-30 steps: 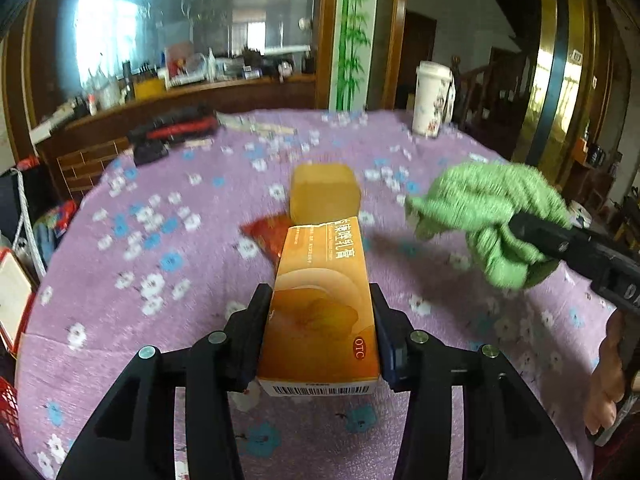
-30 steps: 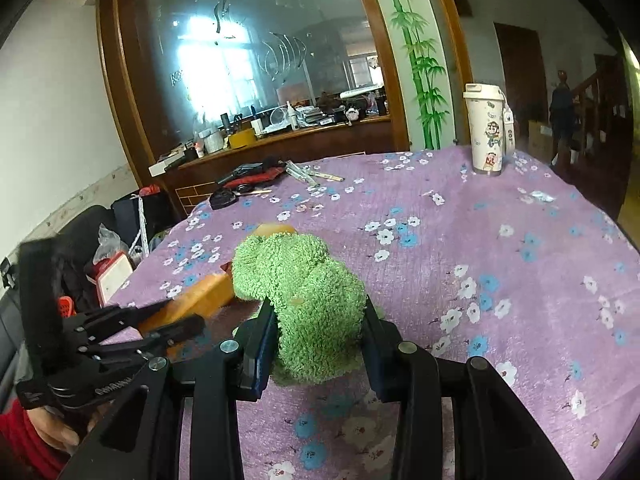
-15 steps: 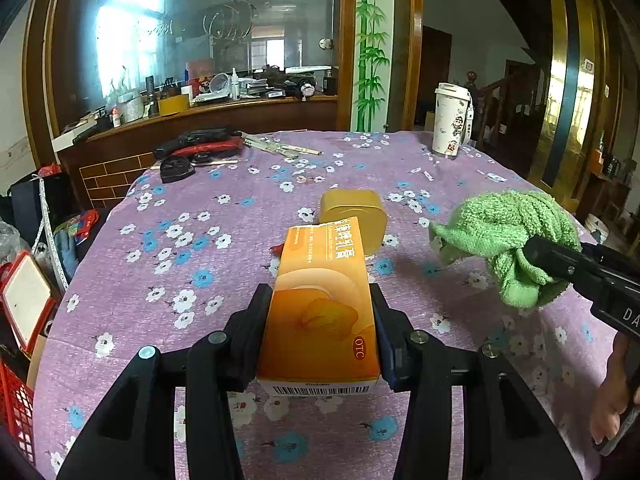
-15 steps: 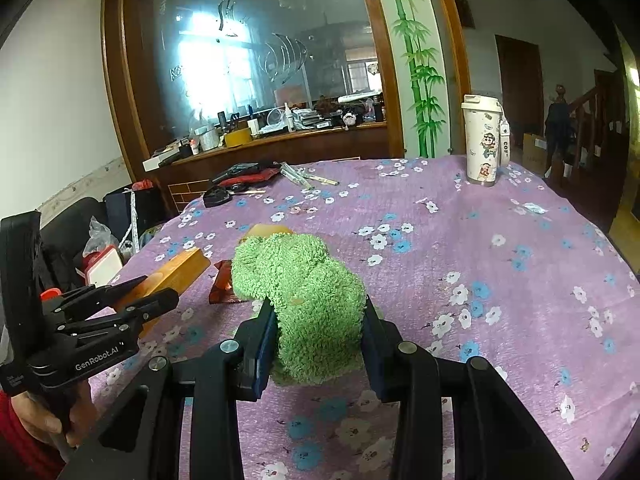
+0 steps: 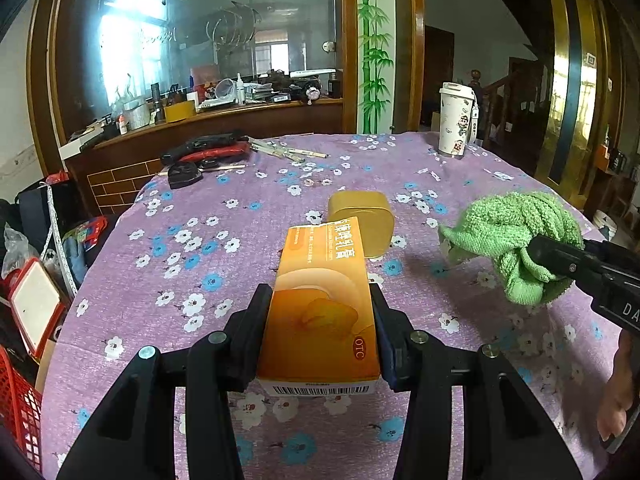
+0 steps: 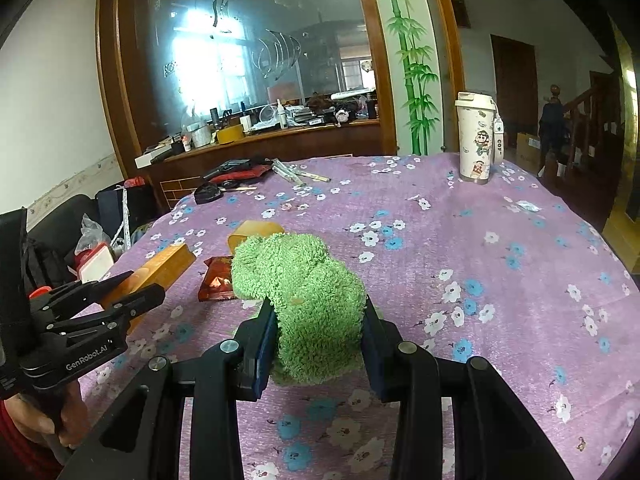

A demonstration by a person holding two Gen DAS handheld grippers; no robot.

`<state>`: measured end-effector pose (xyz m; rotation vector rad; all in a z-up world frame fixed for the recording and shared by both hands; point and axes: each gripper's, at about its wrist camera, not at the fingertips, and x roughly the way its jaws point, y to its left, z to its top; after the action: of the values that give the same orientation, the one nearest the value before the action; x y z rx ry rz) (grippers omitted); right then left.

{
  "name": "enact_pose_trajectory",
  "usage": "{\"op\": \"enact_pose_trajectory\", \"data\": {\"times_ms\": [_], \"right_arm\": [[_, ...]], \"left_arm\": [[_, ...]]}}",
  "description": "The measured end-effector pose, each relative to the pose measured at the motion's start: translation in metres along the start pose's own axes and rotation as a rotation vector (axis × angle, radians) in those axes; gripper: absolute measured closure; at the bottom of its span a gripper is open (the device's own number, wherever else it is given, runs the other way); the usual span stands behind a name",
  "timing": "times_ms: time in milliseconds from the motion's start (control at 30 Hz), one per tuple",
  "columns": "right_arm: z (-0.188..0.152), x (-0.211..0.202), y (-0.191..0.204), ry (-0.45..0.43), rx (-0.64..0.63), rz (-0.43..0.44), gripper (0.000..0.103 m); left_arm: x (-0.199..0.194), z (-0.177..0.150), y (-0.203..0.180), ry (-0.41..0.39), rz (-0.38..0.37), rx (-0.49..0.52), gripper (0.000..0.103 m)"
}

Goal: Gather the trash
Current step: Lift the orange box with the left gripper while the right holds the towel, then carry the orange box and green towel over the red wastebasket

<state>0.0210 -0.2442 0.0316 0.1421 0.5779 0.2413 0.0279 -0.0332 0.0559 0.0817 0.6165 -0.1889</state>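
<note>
My left gripper [image 5: 320,312] is shut on an orange medicine carton [image 5: 320,300] and holds it above the purple flowered tablecloth [image 5: 240,248]. The carton also shows in the right wrist view [image 6: 160,268], held at the left. My right gripper [image 6: 320,328] is shut on a bunched green towel [image 6: 308,296], which also shows at the right of the left wrist view [image 5: 508,236]. A gold tin [image 5: 360,220] lies on the table beyond the carton. A red foil wrapper [image 6: 218,280] lies flat next to the tin [image 6: 252,232].
A white cartoon tumbler [image 6: 476,140] stands at the far right of the table. Black and red tools [image 5: 208,152] and chopsticks [image 5: 288,152] lie at the far edge. A red basket [image 5: 16,412] and bags sit on the floor at the left.
Both grippers have risen and tilted up, still shut on the carton and towel. The carton now hides the red wrapper in the left wrist view.
</note>
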Motion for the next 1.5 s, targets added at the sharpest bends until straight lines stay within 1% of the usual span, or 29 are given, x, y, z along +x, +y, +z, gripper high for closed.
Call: {"op": "enact_pose_trajectory", "data": {"times_ms": [300,433,567,633,767,933,1033,1233,1500], "right_arm": [[0.000,0.000,0.000,-0.001,-0.002,-0.005,0.062],[0.000,0.002,-0.002,0.003,-0.001,-0.026,0.062],[0.003,0.002,-0.010,0.026,0.060,-0.031,0.062],[0.003,-0.002,-0.011,0.039,0.088,-0.029,0.062],[0.004,-0.020,-0.001,0.043,0.091,-0.013,0.062],[0.003,-0.045,0.027,0.030,0.058,0.024,0.062],[-0.001,-0.051,0.049,0.035,0.030,0.051,0.062],[-0.009,-0.053,0.092,0.058,-0.024,0.098,0.062],[-0.013,-0.047,0.142,0.086,-0.082,0.164,0.062]], "left_arm": [[0.000,0.000,0.000,-0.003,0.005,0.003,0.058],[-0.002,0.001,0.000,-0.006,0.009,-0.004,0.058],[-0.006,0.004,0.002,-0.014,0.032,-0.004,0.058],[-0.014,0.005,0.003,-0.022,0.043,0.002,0.058],[-0.035,0.005,0.006,-0.048,0.064,0.021,0.058],[-0.064,-0.001,0.018,-0.068,0.082,0.013,0.058],[-0.080,-0.007,0.026,-0.075,0.093,0.008,0.058],[-0.109,-0.022,0.047,-0.082,0.121,-0.017,0.058],[-0.139,-0.039,0.092,-0.091,0.174,-0.072,0.058]]}}
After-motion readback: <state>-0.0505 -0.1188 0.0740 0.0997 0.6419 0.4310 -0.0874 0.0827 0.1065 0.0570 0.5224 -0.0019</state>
